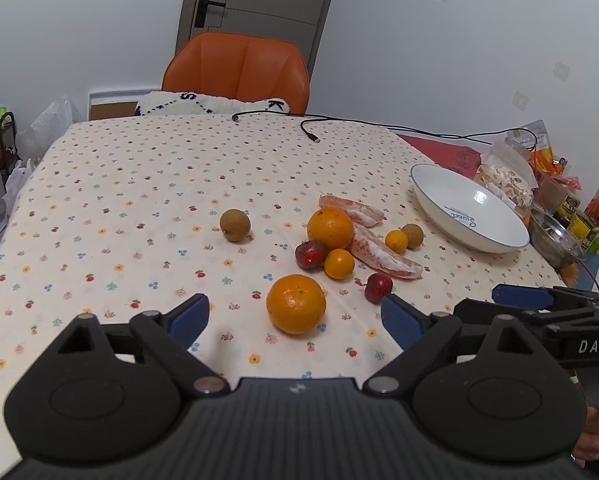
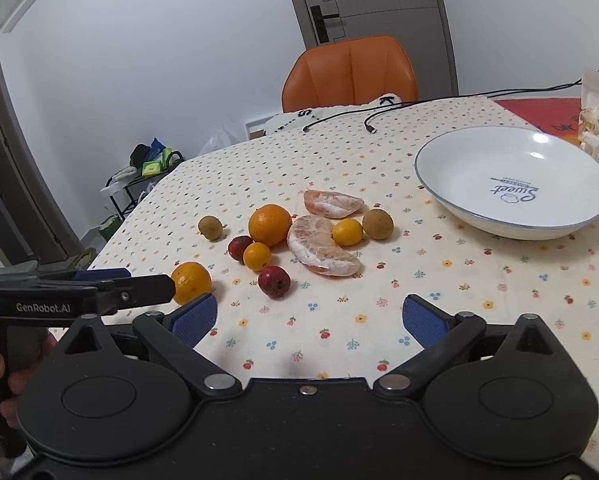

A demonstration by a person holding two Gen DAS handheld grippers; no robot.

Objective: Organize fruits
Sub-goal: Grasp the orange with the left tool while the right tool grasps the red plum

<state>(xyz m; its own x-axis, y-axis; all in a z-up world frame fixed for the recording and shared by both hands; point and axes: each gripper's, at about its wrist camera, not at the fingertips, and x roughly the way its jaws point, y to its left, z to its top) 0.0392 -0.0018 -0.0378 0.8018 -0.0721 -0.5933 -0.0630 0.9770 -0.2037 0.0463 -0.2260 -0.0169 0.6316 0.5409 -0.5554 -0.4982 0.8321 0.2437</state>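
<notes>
On the counter, covered by a flower-dotted cloth, the fruit lies loose in a cluster. Farthest left sits a brown longan, apart from the rest. Nearest the left hand-held gripper is an orange, lying on the cloth between its blue pads, which are spread wide and touch nothing. Behind it, a dark red fruit and a small kumquat rest against a second, larger orange. To the right of these lie two peeled pomelo segments, with another red fruit in front of them and a second kumquat touching a second longan beside them. Further right stands a white bowl with a blue rim, holding no fruit; beside it are snack packets and a small metal bowl.

The right hand-held gripper hovers over bare cloth in front of the cluster, its pads likewise spread and holding nothing. A hand grips the left tool's handle at the left edge of the right wrist view.
</notes>
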